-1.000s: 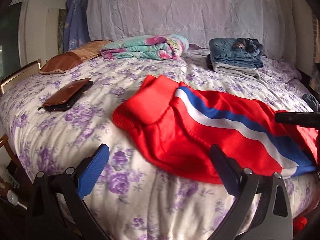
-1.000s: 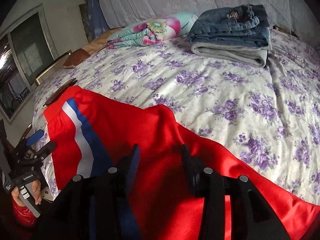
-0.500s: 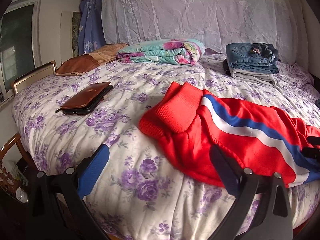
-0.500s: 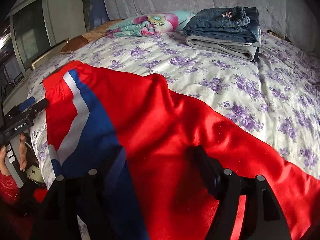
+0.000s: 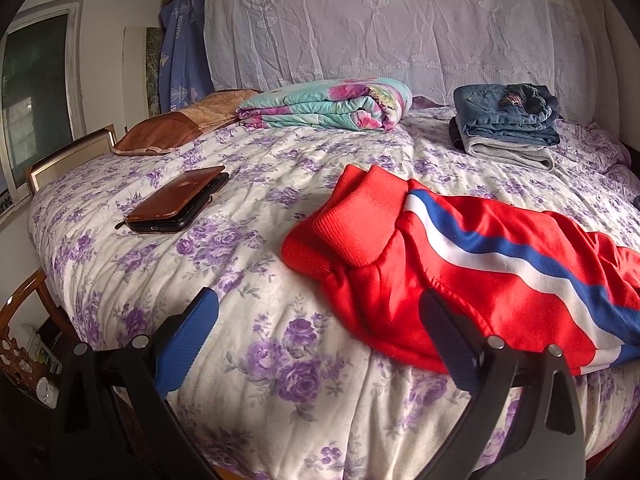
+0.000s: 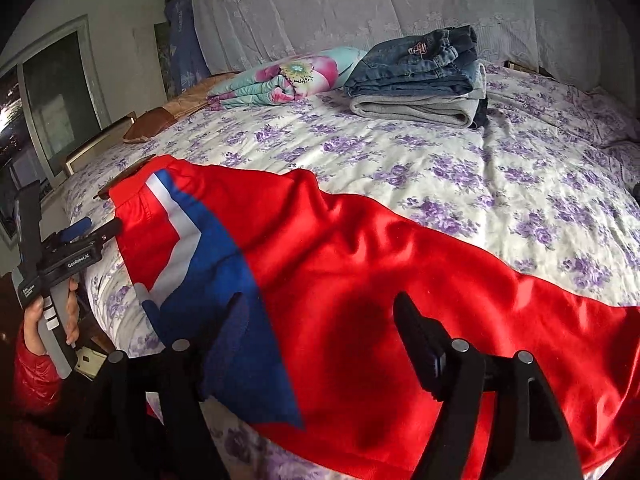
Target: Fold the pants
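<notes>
Red pants [image 5: 472,276] with a white and blue side stripe lie across the flowered bed [image 5: 240,248], ribbed cuffs toward the left. They also show in the right wrist view [image 6: 360,264], spread along the bed's near edge. My left gripper [image 5: 320,332] is open and empty, off the near edge, short of the cuffs. It also shows in the right wrist view [image 6: 90,230], held in a hand. My right gripper [image 6: 324,324] is open just above the pants, holding nothing.
A stack of folded jeans and grey pants [image 5: 508,124] sits at the back right. A folded floral quilt [image 5: 328,104] and a brown pillow [image 5: 168,132] lie at the back. A brown wallet on a phone [image 5: 176,200] lies at the left. A window [image 5: 36,92] is on the left wall.
My right gripper has opened and let go of the pants, which now lie flat. My left gripper has drawn back from the pants toward the bed's near edge.
</notes>
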A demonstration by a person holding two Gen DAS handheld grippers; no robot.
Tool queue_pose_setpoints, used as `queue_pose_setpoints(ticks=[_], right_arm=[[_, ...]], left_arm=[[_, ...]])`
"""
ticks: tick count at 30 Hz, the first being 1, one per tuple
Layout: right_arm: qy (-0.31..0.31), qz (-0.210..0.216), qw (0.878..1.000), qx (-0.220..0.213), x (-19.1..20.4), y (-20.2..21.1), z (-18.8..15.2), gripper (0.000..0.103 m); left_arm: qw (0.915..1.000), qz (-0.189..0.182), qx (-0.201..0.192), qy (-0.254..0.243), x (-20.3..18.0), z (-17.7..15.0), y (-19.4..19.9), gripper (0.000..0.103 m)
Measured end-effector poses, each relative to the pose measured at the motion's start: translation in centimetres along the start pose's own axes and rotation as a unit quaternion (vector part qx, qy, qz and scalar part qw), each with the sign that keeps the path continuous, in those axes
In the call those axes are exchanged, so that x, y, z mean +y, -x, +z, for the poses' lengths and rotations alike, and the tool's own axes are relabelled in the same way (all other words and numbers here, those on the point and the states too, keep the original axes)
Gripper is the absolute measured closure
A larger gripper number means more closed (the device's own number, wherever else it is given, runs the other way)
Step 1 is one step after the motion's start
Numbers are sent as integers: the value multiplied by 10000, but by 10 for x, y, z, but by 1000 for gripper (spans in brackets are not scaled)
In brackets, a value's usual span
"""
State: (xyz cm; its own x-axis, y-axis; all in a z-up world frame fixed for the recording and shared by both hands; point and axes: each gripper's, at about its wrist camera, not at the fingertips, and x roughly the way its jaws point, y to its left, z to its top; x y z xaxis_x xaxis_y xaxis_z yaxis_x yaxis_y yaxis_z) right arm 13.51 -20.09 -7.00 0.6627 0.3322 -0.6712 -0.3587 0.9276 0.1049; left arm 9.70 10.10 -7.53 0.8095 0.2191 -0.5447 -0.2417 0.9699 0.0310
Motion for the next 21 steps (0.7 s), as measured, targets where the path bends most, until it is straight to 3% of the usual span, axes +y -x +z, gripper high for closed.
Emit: queue_pose_setpoints(ticks=[4, 13, 21], right_arm=[[-59, -61, 9998, 184, -10, -6, -13, 22], [-162, -18, 9999, 8, -11, -3, -19, 16], [-1225, 163, 9908, -549, -51, 59, -39, 16]], left_arm=[[10000, -61, 23, -25, -2, 1, 2, 5], [9998, -149, 117, 2, -4, 1, 0, 5], [9998, -132, 151, 29, -3, 0, -2, 5]])
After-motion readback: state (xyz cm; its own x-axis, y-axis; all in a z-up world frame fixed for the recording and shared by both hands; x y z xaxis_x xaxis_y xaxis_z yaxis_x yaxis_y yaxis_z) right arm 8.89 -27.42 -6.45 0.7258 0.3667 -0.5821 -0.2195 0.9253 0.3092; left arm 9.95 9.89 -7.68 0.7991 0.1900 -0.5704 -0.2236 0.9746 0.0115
